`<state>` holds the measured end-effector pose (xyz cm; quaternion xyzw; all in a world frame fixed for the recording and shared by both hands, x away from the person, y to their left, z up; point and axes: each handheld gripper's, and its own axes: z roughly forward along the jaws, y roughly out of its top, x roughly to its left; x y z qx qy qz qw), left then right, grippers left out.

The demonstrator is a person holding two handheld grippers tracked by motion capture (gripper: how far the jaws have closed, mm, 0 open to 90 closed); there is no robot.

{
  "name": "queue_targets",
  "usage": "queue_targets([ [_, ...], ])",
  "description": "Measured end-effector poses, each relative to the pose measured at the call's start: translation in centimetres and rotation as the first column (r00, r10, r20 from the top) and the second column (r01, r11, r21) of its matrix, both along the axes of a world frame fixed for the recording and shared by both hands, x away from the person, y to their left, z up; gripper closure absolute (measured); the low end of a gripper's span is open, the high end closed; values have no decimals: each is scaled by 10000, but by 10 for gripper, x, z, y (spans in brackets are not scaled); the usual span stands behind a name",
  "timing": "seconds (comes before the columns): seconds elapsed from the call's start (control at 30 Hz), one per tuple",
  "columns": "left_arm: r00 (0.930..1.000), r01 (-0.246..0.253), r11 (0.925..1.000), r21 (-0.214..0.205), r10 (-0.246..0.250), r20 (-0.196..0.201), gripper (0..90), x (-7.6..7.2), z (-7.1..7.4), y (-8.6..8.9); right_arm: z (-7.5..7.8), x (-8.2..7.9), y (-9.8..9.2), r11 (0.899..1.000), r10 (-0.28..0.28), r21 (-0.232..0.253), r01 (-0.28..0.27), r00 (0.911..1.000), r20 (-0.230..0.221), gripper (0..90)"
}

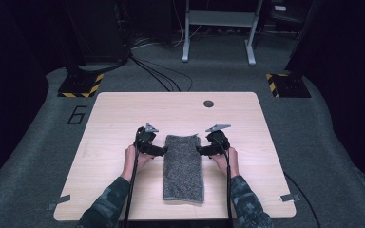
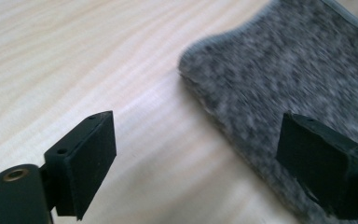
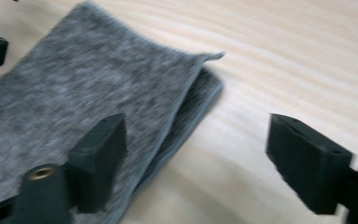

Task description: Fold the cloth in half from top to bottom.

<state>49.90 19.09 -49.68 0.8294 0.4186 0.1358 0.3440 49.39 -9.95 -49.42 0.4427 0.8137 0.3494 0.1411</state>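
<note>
- a grey towel (image 1: 184, 167) lay folded into a long strip on the wooden table (image 1: 114, 111), running from the near edge toward the middle
- the towel sat between the two hands, its far end level with the grippers
- the left gripper (image 1: 160, 151) was held just beside the towel's left edge, jaws pointing toward it
- in the left gripper view, the left gripper (image 2: 200, 156) stood wide apart with nothing clamped; one jaw hung over bare wood, the other over the towel (image 2: 289, 79) edge
- the right gripper (image 1: 201, 150) was held just beside the towel's right edge, jaws pointing toward it
- in the right gripper view, the right gripper (image 3: 198, 161) stood wide apart and gripped nothing; one jaw hung over the towel (image 3: 74, 102), the other over bare wood
- that view showed the towel's layers at the far corner, the top layer lifted slightly off the lower one
- whether any jaw touched the cloth could not be told
- a dark round hole (image 1: 208, 103) sat in the table near its far edge, well apart from the towel
- camouflage sleeves (image 1: 247, 202) entered from the near side
</note>
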Motion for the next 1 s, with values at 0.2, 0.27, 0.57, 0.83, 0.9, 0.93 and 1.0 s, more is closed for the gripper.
queue_targets([
  [0.2,9998,-220,9997,124,220,2,156,21,-2,-9,-5,22,4,9984,-196,526,210,9994,-280,342],
  [0.27,9997,-177,9997,148,179,-160,158,27,-2,-10,-6,28,7,9970,-163,758,177,9997,-188,370],
  [0.57,9987,-406,9979,497,421,-290,229,40,-14,-18,-8,39,24,9993,-275,-244,269,9993,-257,519],
  [0.83,9995,-255,9975,662,266,-154,313,38,-14,-22,-15,43,25,9991,-31,-421,14,9991,-417,633],
  [0.9,9997,-201,9975,679,210,-112,347,37,-14,-24,-15,42,26,9986,57,-514,-77,9992,-383,655],
  [0.93,9999,-132,9973,729,138,-71,372,36,-14,-25,-15,42,26,9985,124,-523,-144,9992,-384,672],
  [1.0,10000,-29,9974,714,34,-82,434,35,-13,-27,-15,42,26,9978,315,-580,-332,9990,-305,707],
])
